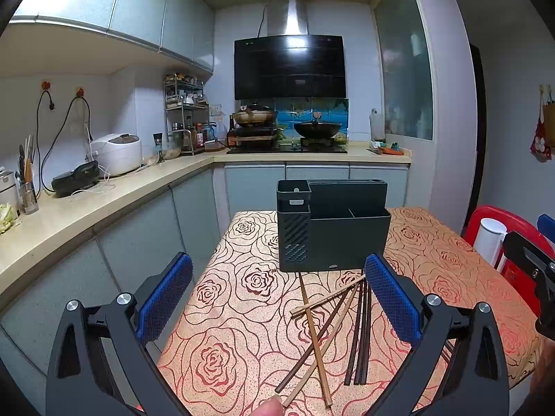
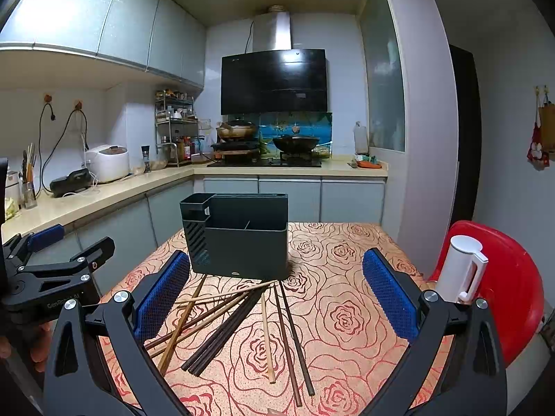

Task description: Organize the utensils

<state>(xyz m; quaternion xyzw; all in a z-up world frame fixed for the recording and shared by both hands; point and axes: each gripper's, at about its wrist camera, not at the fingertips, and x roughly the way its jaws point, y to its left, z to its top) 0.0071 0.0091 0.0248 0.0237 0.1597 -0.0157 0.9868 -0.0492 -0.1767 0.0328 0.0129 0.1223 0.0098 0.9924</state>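
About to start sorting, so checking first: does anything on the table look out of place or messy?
Yes. The chopsticks lie loose on the tablecloth in front of the dark organizer, fanned and crossing each other rather than standing in it. Its visible compartments look empty. Both grippers, left and right, are open.

Grey-cabinet kitchen [image 1: 138,17], rose-patterned table [image 2: 347,312]

Black gripper [image 2: 275,296] frames — blue textured pads [image 2: 161,296], silver screws.

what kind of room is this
A home kitchen, most likely: a range hood hangs over woks on a stove, and a rice cooker sits on the counter.
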